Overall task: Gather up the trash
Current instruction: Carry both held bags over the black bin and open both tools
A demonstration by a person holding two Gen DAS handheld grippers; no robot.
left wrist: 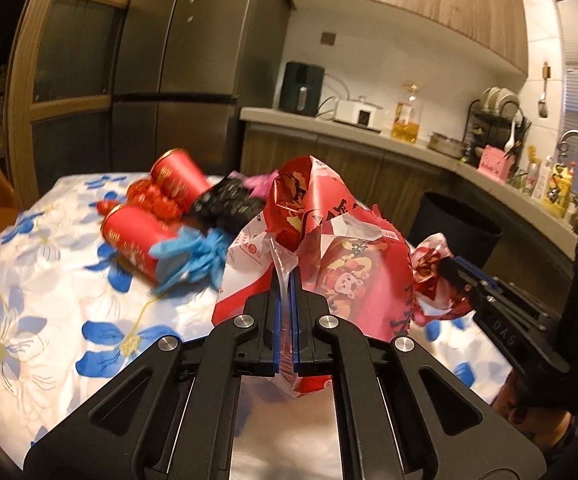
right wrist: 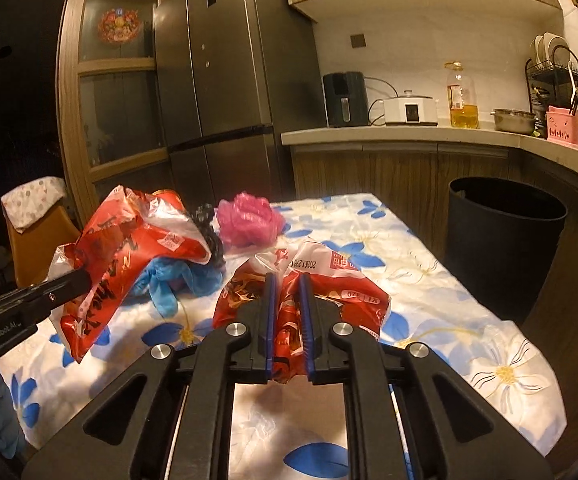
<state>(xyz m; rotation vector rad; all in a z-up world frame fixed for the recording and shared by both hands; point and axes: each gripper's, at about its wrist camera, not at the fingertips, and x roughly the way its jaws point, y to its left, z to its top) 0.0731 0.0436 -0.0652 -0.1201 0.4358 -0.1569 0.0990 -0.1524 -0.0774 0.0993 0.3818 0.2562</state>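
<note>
Left wrist: my left gripper (left wrist: 289,312) clamps its fingers on a red snack wrapper (left wrist: 329,248) above the floral surface (left wrist: 69,320), red cups (left wrist: 137,240) and blue glove (left wrist: 193,256) behind | Right wrist: my right gripper (right wrist: 287,328) pinches a crumpled red wrapper (right wrist: 309,300); black bin (right wrist: 505,240) stands beside the surface.

A large crumpled red-and-white printed plastic wrapper (left wrist: 329,248) is held clear of the floral tablecloth (left wrist: 49,300). A smaller crumpled red foil wrapper (right wrist: 301,300) is pinched just above the cloth. Behind, a loose heap is seen — two red paper cups (left wrist: 137,240) on their sides, blue gloves (left wrist: 193,256), a black plastic wad (left wrist: 225,204), a pink mesh ball (right wrist: 249,220).
</note>
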